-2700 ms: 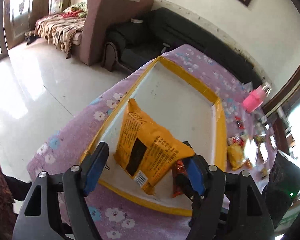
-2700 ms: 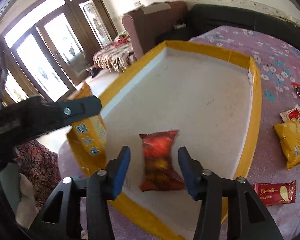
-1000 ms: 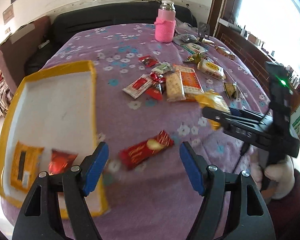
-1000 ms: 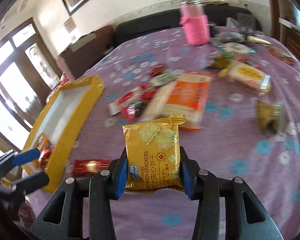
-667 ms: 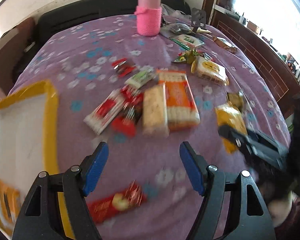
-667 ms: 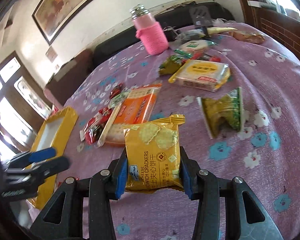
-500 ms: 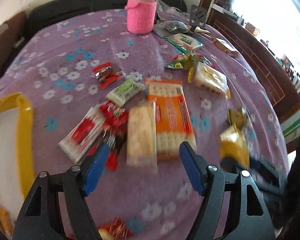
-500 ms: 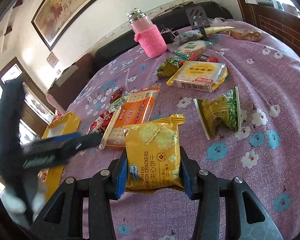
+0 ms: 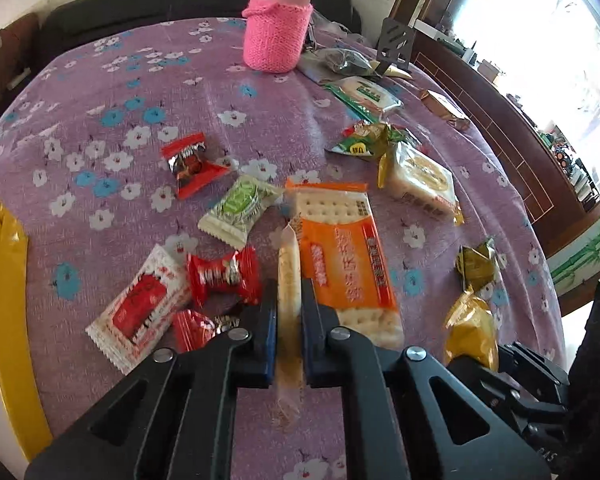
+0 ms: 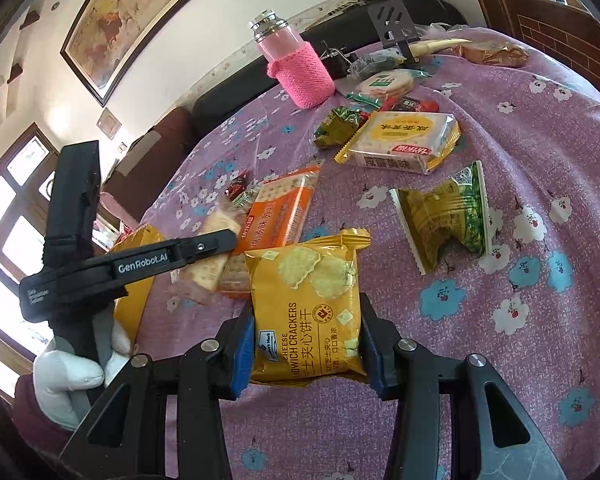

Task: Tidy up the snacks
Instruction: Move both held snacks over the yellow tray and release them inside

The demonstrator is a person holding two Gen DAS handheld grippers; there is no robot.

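— How are the packs held?

— The cheese crackers (image 10: 306,312) are clamped in the right gripper (image 10: 306,344), above the surface (image 10: 540,128). A slim cracker sleeve (image 9: 289,280) is pinched edge-on between the left gripper's (image 9: 289,332) nearly closed fingers (image 9: 266,320), beside the orange pack (image 9: 340,256).

— What should be minded?

— The sleeve is best lifted straight, so its neighbour is not dragged, then carried to the yellow tray (image 9: 8,320).

One pink bottle (image 9: 277,36); two cracker packs, one orange (image 9: 342,256), one yellow (image 10: 306,312); three red candies (image 9: 188,164).
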